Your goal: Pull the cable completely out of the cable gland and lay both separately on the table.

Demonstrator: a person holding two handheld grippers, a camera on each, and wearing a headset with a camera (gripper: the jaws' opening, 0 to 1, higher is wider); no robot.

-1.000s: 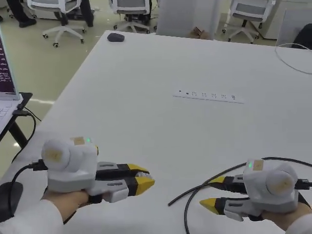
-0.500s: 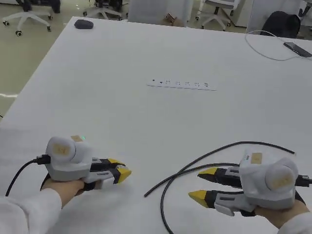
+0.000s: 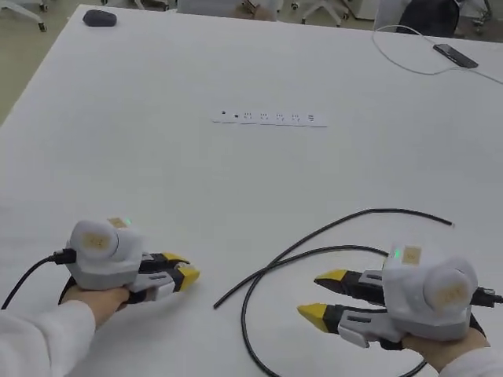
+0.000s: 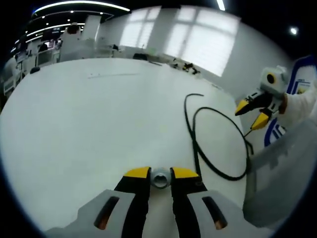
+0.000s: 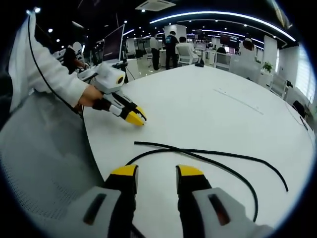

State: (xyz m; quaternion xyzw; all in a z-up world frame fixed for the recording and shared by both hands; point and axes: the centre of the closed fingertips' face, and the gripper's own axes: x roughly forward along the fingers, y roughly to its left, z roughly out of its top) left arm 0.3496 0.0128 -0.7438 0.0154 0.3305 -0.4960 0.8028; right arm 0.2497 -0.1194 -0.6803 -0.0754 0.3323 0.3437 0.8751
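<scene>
Across the white table (image 3: 236,181) the black cable (image 3: 385,210) now lies a little clear of the right gripper (image 3: 308,294), which has eased back over the last second, its jaws apart and empty. The cable rests loose in a loop between both grippers. The left gripper (image 3: 187,267) pinches the small grey cable gland (image 4: 159,177) between its yellow tips

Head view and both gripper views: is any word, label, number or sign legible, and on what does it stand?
None can be read.
Power strip: tiny dark marks, too small to read.
Tan stickers on the left gripper and right gripper: blurred.
Blue-and-white board at the left gripper view's edge: cut-off shapes, unreadable.
</scene>
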